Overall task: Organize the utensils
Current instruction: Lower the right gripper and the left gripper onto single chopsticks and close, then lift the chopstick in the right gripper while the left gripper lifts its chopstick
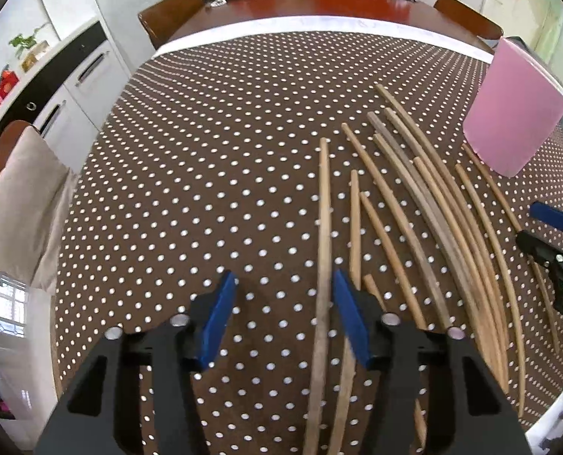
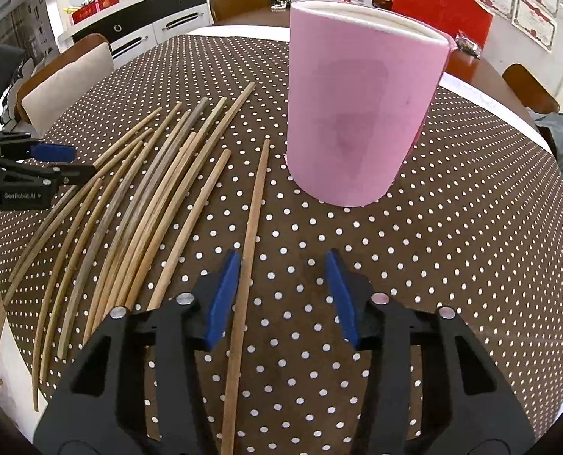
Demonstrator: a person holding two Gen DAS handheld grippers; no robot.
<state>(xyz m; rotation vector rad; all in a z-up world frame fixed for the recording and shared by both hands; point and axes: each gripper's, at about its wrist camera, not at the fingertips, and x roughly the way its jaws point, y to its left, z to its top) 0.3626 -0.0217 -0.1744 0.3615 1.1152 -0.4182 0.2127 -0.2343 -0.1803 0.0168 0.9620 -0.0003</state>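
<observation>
Several wooden chopsticks (image 1: 425, 208) lie side by side on the brown dotted tablecloth, also in the right wrist view (image 2: 141, 204). A tall pink cylinder holder (image 2: 361, 106) stands upright beyond them, at the right in the left wrist view (image 1: 512, 113). My left gripper (image 1: 281, 311) is open and empty, low over the cloth, with the leftmost chopstick (image 1: 324, 250) just inside its right finger. My right gripper (image 2: 281, 292) is open and empty, with a lone chopstick (image 2: 251, 227) beside its left finger. Each gripper shows in the other's view: the right one (image 1: 546, 231), the left one (image 2: 61, 163).
The dotted tablecloth (image 1: 205, 189) covers the near end of a red-brown table (image 1: 319, 3). Chairs stand around it: one with a beige cushion (image 1: 20, 189) at the left, others at the far end. White cabinets (image 1: 73, 87) line the left wall. Red boxes sit at the table's far end.
</observation>
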